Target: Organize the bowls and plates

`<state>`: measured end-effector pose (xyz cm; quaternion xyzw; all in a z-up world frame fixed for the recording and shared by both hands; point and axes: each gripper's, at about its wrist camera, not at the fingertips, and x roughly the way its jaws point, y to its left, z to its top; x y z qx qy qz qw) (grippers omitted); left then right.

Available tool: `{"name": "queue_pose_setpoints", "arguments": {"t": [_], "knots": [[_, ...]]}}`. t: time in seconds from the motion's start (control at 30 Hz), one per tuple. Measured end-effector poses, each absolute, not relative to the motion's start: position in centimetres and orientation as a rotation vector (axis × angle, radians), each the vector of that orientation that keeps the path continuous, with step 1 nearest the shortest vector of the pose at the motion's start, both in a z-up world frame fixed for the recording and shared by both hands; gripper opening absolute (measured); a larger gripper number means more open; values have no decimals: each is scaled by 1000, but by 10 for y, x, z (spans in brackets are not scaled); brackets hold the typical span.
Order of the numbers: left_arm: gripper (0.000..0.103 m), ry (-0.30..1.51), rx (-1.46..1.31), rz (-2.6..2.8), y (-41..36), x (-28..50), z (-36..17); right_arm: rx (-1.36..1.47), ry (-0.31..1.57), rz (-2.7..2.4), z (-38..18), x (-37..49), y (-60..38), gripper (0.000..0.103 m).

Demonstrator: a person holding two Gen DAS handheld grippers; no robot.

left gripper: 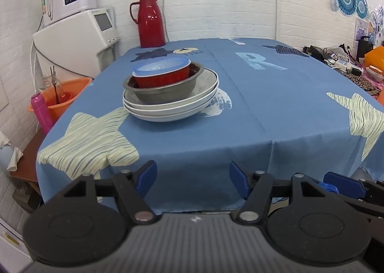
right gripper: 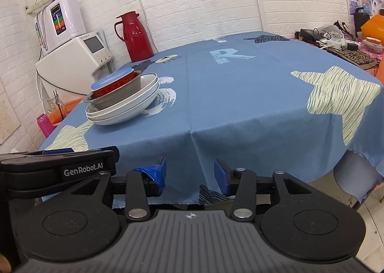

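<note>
A table draped in a blue tablecloth (left gripper: 240,109) printed with pale striped stars is filling both views, and the stacked dishes are sitting on its left part, well apart from both grippers. At the bottom of the stack, white plates (left gripper: 168,111) are nesting one inside another; a grey metal bowl (left gripper: 165,91) is resting in the top plate, a red bowl (left gripper: 160,77) is sitting inside that, and a translucent blue bowl (left gripper: 160,66) is lying on top, rim up as far as can be told. Behind the stack, near the brick wall, a red thermos jug (left gripper: 151,22) is standing upright. The left gripper (left gripper: 193,177) is hovering at the near table edge with its blue-padded jaws spread apart and nothing between them. The right gripper (right gripper: 189,172) is hanging just beside it, jaws likewise parted and empty, over the cloth's hanging front.
</note>
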<state>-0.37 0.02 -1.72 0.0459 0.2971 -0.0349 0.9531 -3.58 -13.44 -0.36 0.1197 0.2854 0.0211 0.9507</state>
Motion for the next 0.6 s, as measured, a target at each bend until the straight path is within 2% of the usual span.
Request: {"name": "queue_pose_setpoints", "arguments": {"t": [0.6], "knots": [[66,551,117,-48,0,-9,-15,258,592,39,-8,-34,-136,30]]}}
